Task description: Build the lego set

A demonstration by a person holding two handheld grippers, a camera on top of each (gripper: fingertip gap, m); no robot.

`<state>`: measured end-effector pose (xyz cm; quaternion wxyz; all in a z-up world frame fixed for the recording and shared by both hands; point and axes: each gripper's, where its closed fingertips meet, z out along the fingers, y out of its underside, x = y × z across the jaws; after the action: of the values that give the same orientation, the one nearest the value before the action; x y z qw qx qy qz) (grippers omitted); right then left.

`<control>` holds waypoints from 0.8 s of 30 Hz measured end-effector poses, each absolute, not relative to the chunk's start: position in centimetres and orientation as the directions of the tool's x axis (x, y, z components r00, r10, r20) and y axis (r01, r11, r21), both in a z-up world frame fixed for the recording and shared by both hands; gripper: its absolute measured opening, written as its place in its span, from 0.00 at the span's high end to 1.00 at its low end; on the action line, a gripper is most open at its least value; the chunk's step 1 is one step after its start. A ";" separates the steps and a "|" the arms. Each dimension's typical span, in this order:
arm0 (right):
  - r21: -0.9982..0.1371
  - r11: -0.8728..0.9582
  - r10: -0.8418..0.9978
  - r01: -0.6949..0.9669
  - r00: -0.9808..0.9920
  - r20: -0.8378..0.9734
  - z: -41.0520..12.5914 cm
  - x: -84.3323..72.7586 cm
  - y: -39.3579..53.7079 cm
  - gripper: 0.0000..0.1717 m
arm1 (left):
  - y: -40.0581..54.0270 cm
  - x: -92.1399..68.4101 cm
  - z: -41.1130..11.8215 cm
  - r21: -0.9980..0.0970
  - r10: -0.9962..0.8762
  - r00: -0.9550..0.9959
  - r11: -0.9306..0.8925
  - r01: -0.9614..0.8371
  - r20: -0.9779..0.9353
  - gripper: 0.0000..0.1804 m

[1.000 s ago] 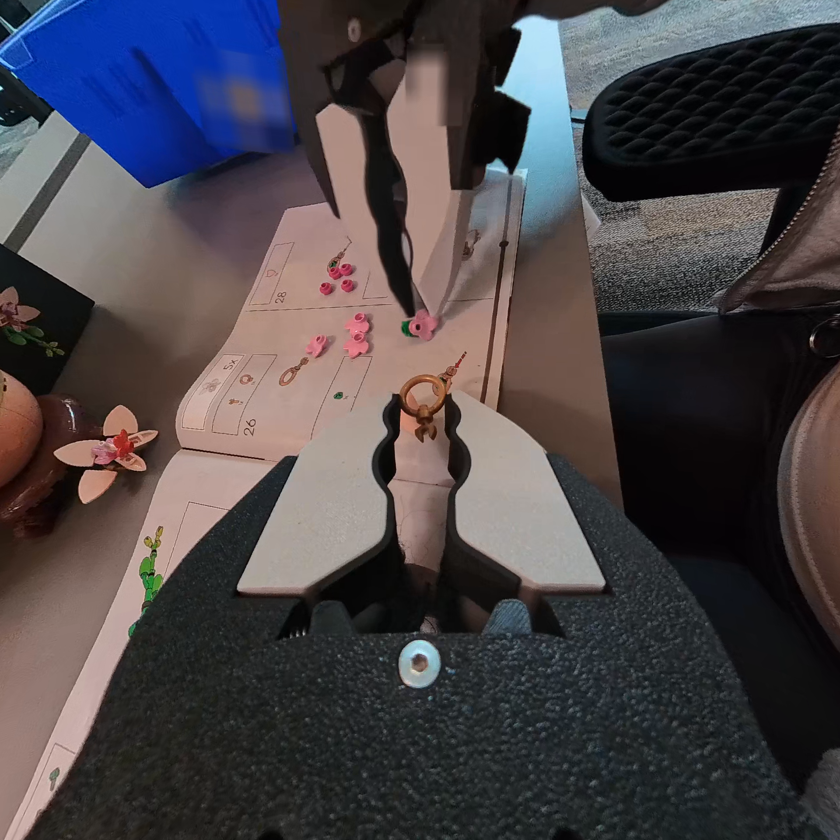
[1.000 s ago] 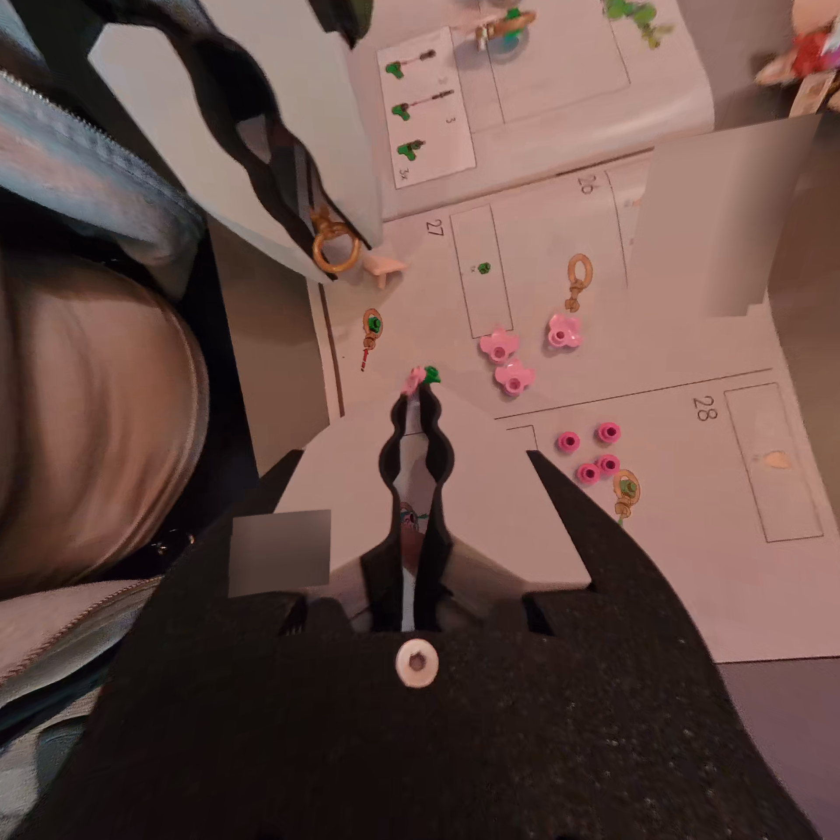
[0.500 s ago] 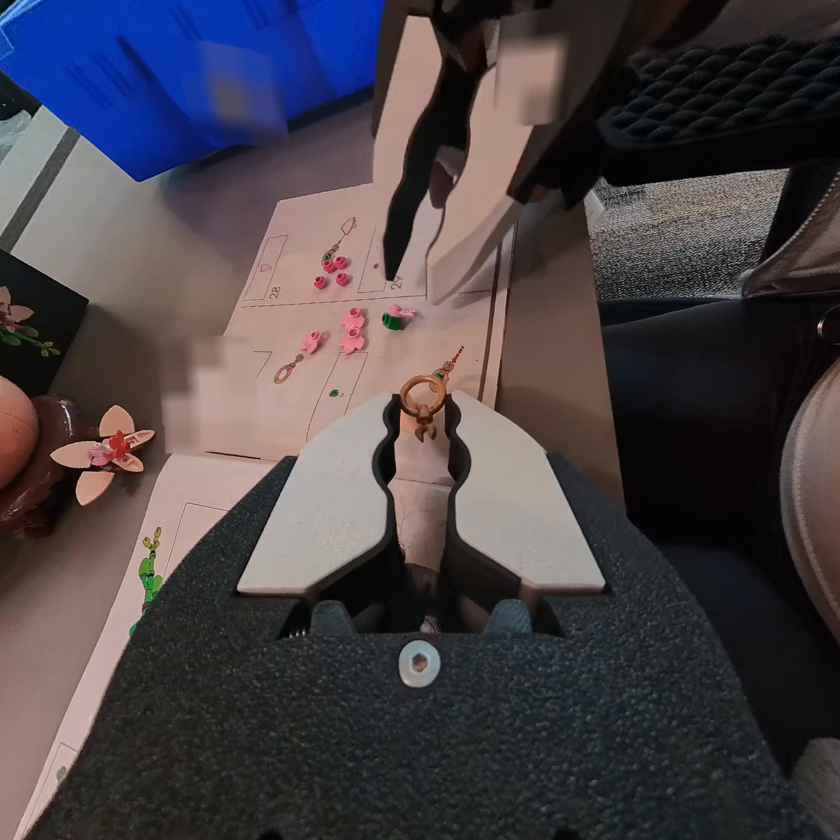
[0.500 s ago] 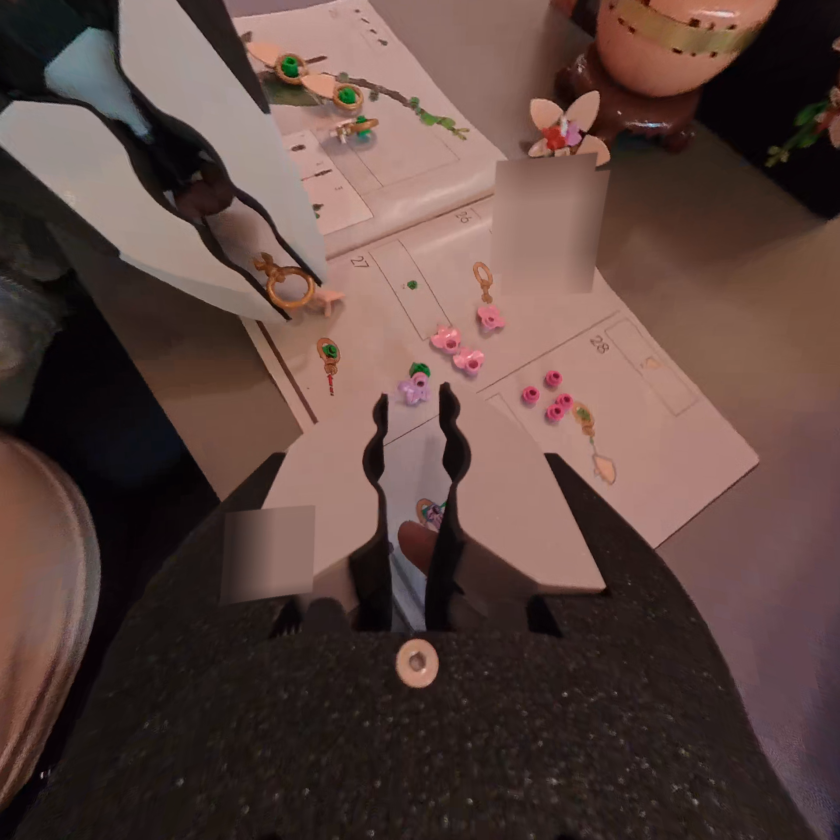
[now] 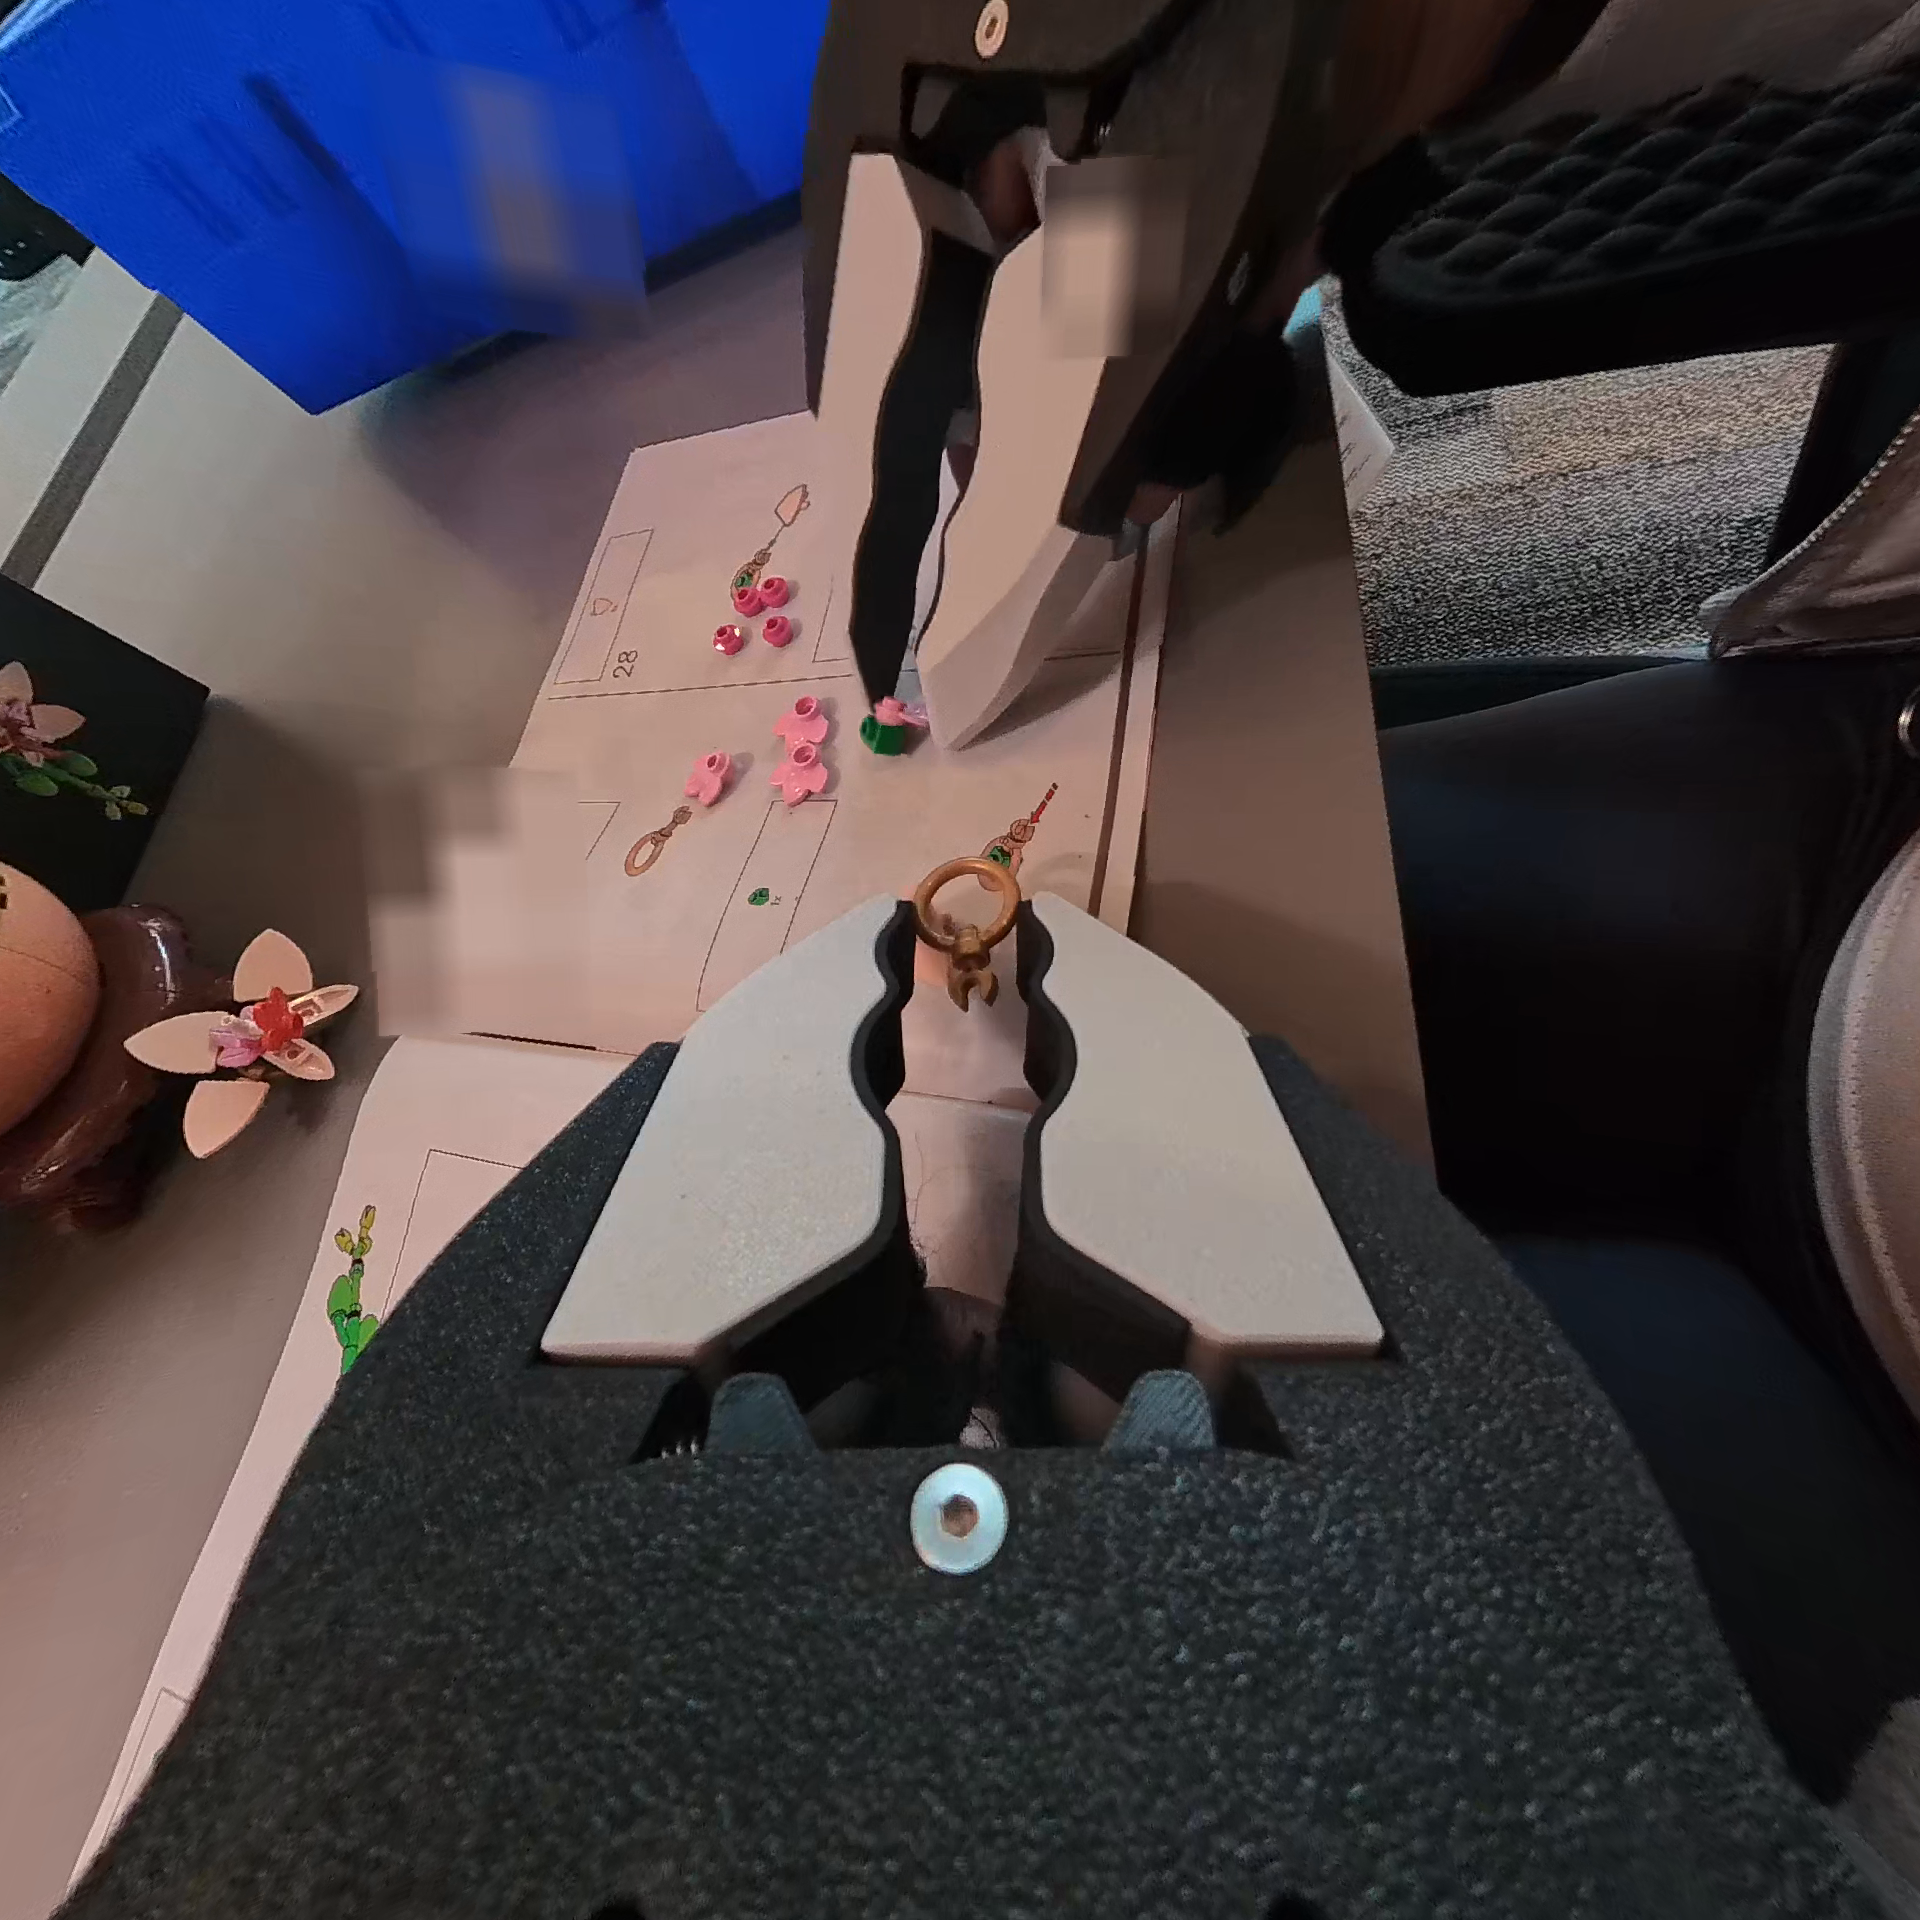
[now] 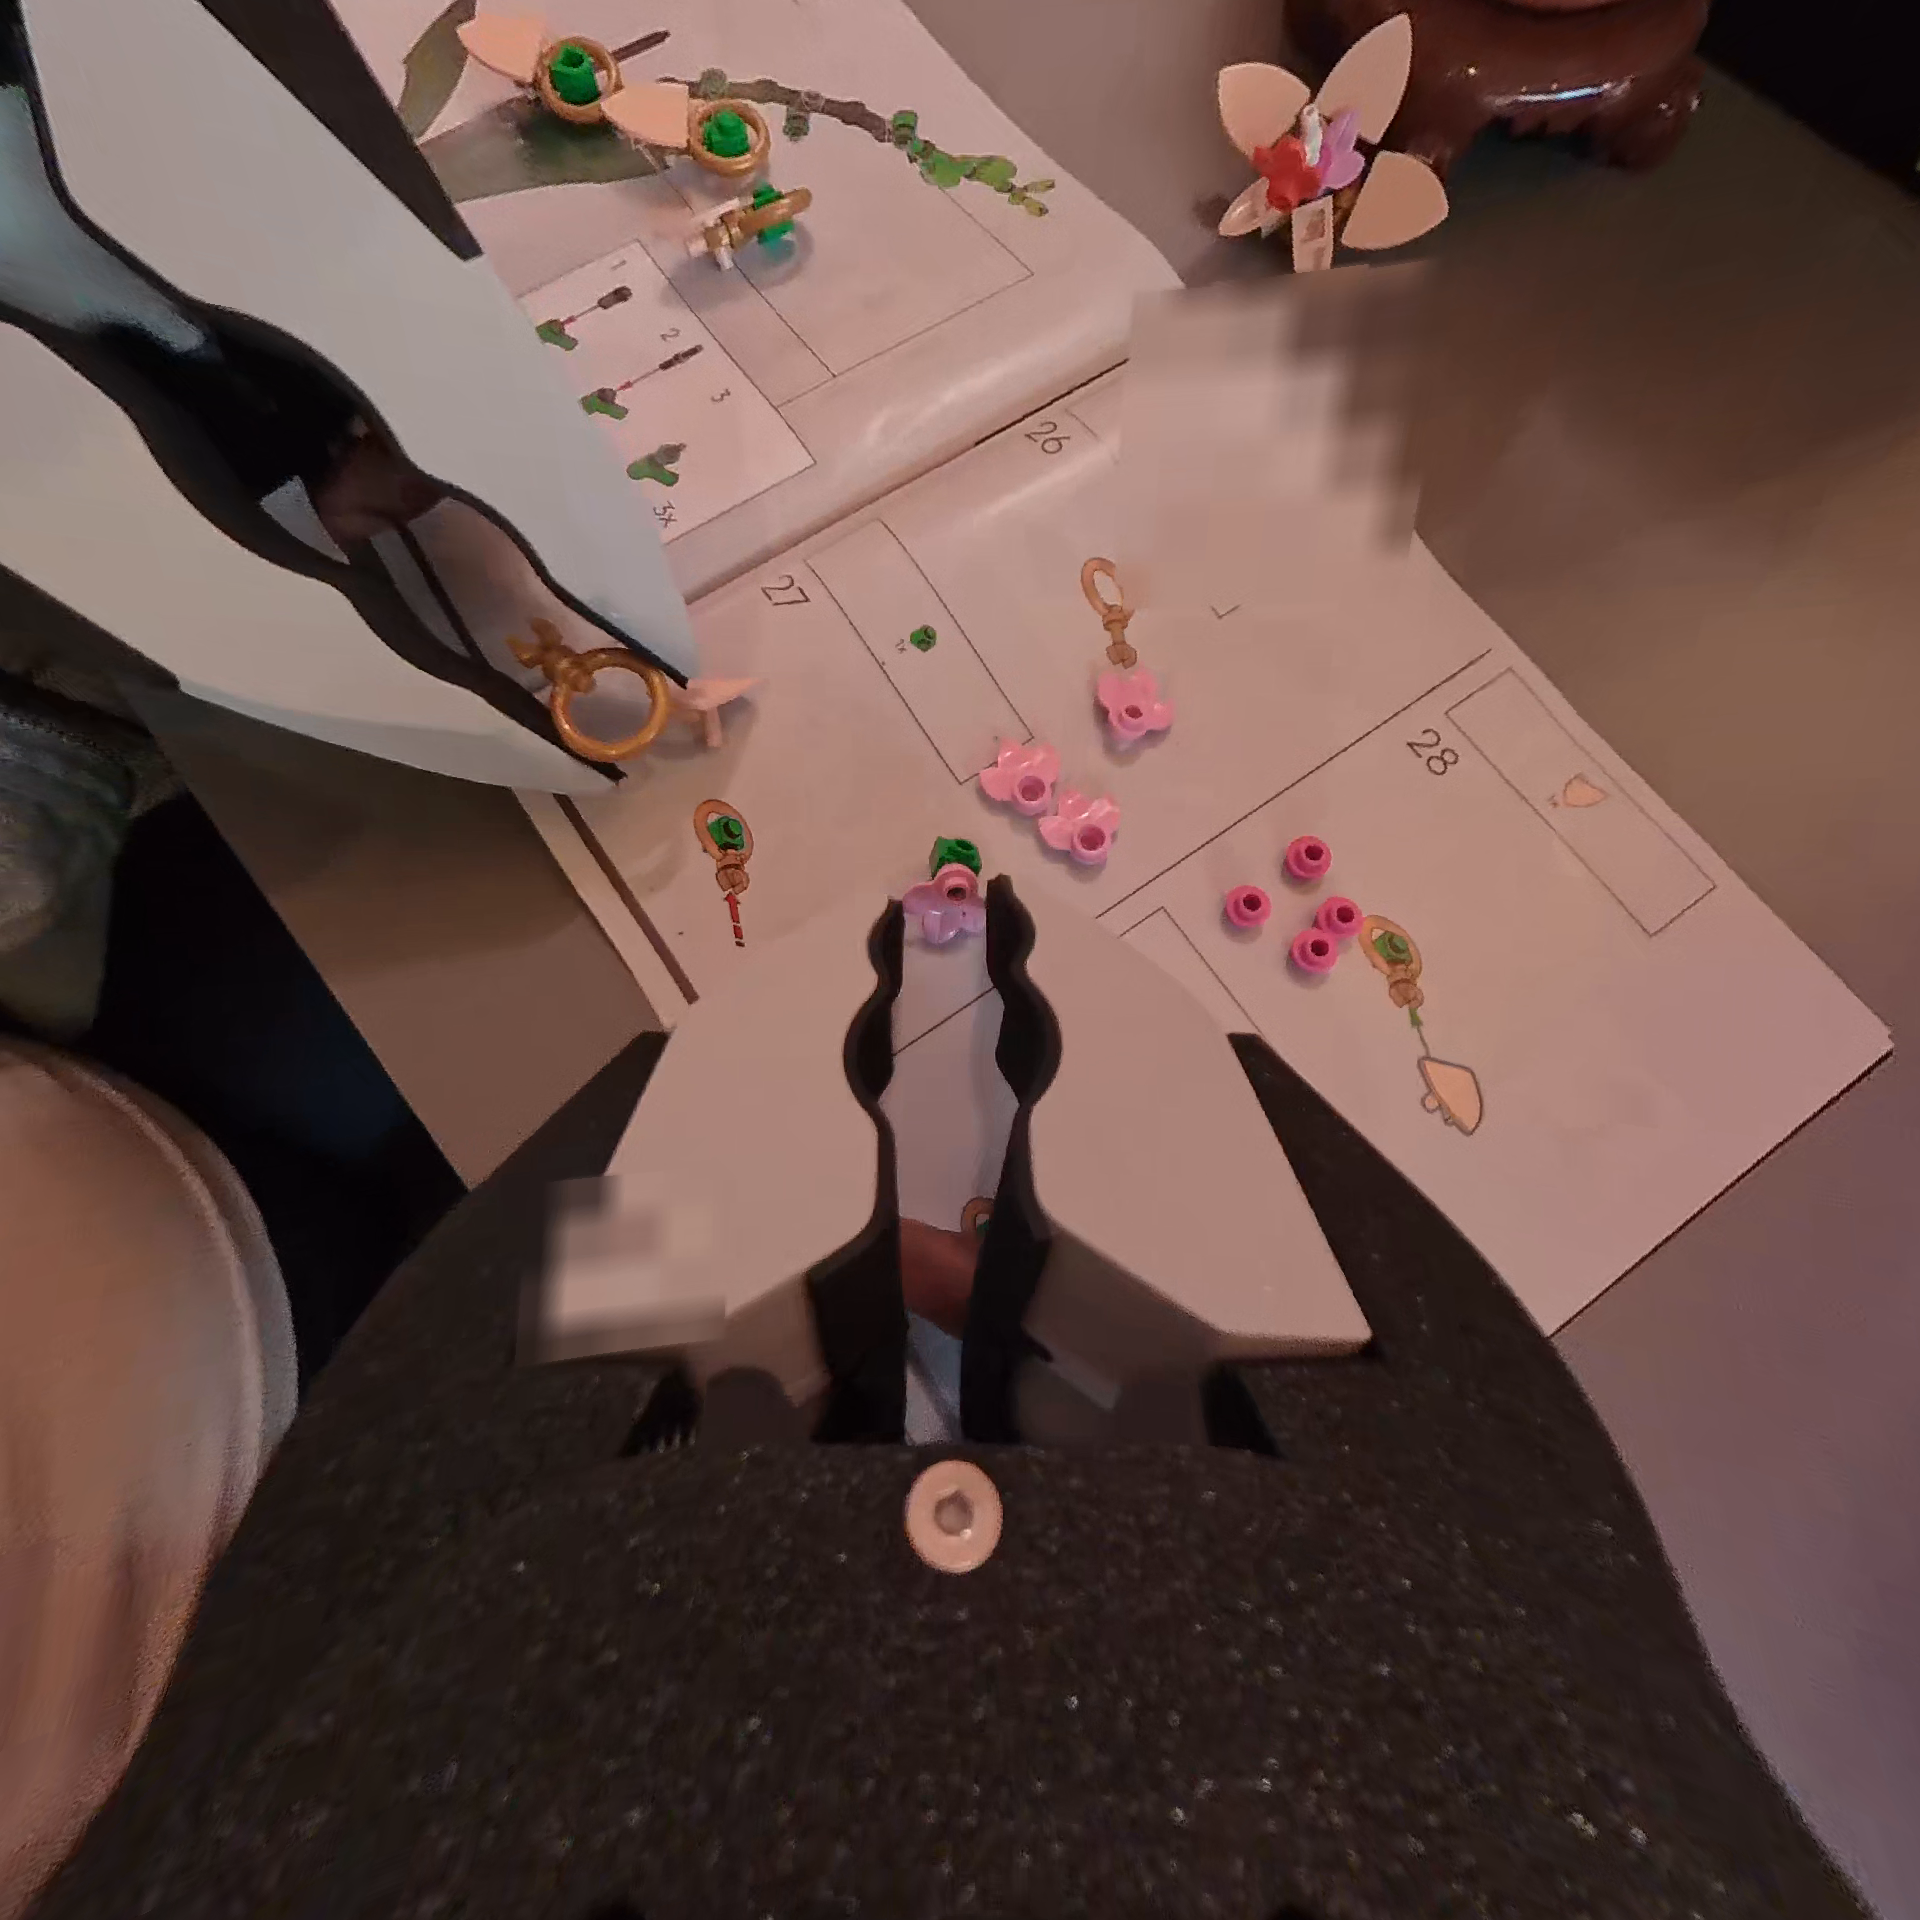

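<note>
In the left wrist view, the left gripper (image 5: 966, 920) is clamped on a little gold ring piece (image 5: 964, 935). The ring end points away past the tips, and its small clip end points back between the fingers. In the right wrist view, the right gripper (image 6: 943, 902) has its fingers a bit apart around a small pink flower (image 6: 943, 906) lying on the open booklet (image 6: 1299, 665). A green stud (image 6: 956, 856) sits just past the flower.
</note>
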<state>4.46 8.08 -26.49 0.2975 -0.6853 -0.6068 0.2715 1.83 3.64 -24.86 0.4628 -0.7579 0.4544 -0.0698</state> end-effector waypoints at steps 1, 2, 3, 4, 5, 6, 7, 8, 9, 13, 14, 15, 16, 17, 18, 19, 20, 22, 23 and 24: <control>-0.733 -0.070 0.995 0.676 0.100 -0.003 -26.5 4.4 8.1 0.92 | 3.6 1.8 -24.8 -0.766 -0.753 0.578 -0.158 -0.623 -0.314 0.90; -0.729 -0.050 0.997 0.682 0.080 0.007 -26.4 4.3 8.1 0.92 | 3.6 1.8 -24.8 -0.768 -0.753 0.579 -0.158 -0.620 -0.312 0.90; -0.728 -0.027 0.998 0.685 0.059 0.019 -26.2 4.3 8.1 0.92 | 3.6 1.8 -24.8 -0.770 -0.754 0.580 -0.160 -0.618 -0.309 0.90; -0.728 0.001 0.999 0.685 0.027 0.027 -25.9 4.2 8.0 0.92 | 3.7 1.8 -24.8 -0.772 -0.754 0.582 -0.163 -0.614 -0.304 0.90; -0.730 0.036 0.999 0.683 -0.016 0.034 -25.4 4.2 7.8 0.92 | 3.7 1.8 -24.8 -0.773 -0.756 0.584 -0.169 -0.611 -0.296 0.90; -0.732 0.078 0.997 0.677 -0.072 0.039 -24.8 4.1 7.5 0.92 | 3.6 1.8 -24.9 -0.773 -0.763 0.581 -0.176 -0.610 -0.285 0.90; -0.733 0.126 0.990 0.668 -0.135 0.047 -24.2 4.2 7.0 0.92 | 3.5 2.0 -25.0 -0.771 -0.776 0.570 -0.181 -0.611 -0.270 0.90; -0.732 0.171 0.980 0.659 -0.193 0.055 -23.6 4.3 6.6 0.92 | 3.3 2.1 -25.1 -0.768 -0.789 0.559 -0.185 -0.613 -0.256 0.90; -0.729 0.212 0.967 0.651 -0.248 0.059 -23.0 4.3 6.1 0.92 | 3.2 2.2 -25.2 -0.767 -0.801 0.549 -0.192 -0.613 -0.239 0.90; -0.745 0.295 0.901 0.599 -0.434 0.008 -21.6 4.0 3.4 0.92 | 2.2 2.9 -25.5 -0.768 -0.863 0.484 -0.210 -0.605 -0.146 0.90; -0.748 0.307 0.885 0.588 -0.465 -0.003 -21.6 3.7 2.8 0.92 | 1.9 3.1 -25.5 -0.771 -0.877 0.467 -0.215 -0.600 -0.118 0.90; -0.741 0.324 0.874 0.588 -0.486 -0.003 -21.7 3.5 2.6 0.92 | 1.7 3.3 -25.5 -0.773 -0.885 0.456 -0.225 -0.593 -0.092 0.90; -0.721 0.355 0.864 0.595 -0.504 0.010 -22.0 3.5 2.5 0.92 | 1.6 3.4 -25.4 -0.776 -0.890 0.451 -0.233 -0.587 -0.074 0.90; -0.699 0.394 0.851 0.597 -0.524 0.031 -22.3 3.5 2.5 0.92 | 1.7 3.6 -25.3 -0.779 -0.891 0.447 -0.230 -0.583 -0.072 0.90; -0.689 0.420 0.840 0.591 -0.540 0.049 -22.3 3.6 2.5 0.92 | 1.7 3.8 -25.0 -0.781 -0.893 0.443 -0.217 -0.586 -0.085 0.90; -0.689 0.426 0.836 0.587 -0.546 0.053 -22.2 3.7 2.4 0.92 | 1.8 4.0 -24.6 -0.778 -0.894 0.435 -0.198 -0.596 -0.106 0.90; -0.692 0.419 0.839 0.588 -0.542 0.047 -22.0 4.0 2.5 0.92 | 2.0 4.2 -24.2 -0.776 -0.893 0.430 -0.177 -0.605 -0.131 0.90; -0.696 0.414 0.844 0.587 -0.533 0.054 -21.6 4.7 3.0 0.92 | 2.8 4.9 -23.4 -0.771 -0.890 0.417 -0.134 -0.622 -0.182 0.90; -0.693 0.421 0.844 0.585 -0.532 0.064 -21.5 5.2 3.3 0.92 | 3.2 5.3 -23.3 -0.765 -0.897 0.396 -0.114 -0.634 -0.195 0.90; -0.685 0.428 0.845 0.590 -0.530 0.072 -21.5 5.7 3.7 0.92 | 3.6 5.9 -23.4 -0.754 -0.907 0.370 -0.096 -0.649 -0.203 0.90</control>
<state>5.66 3.68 -21.48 0.2078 -0.4381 -0.8190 0.3068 5.85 3.57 -23.37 0.4029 -0.7230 0.5380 -0.1598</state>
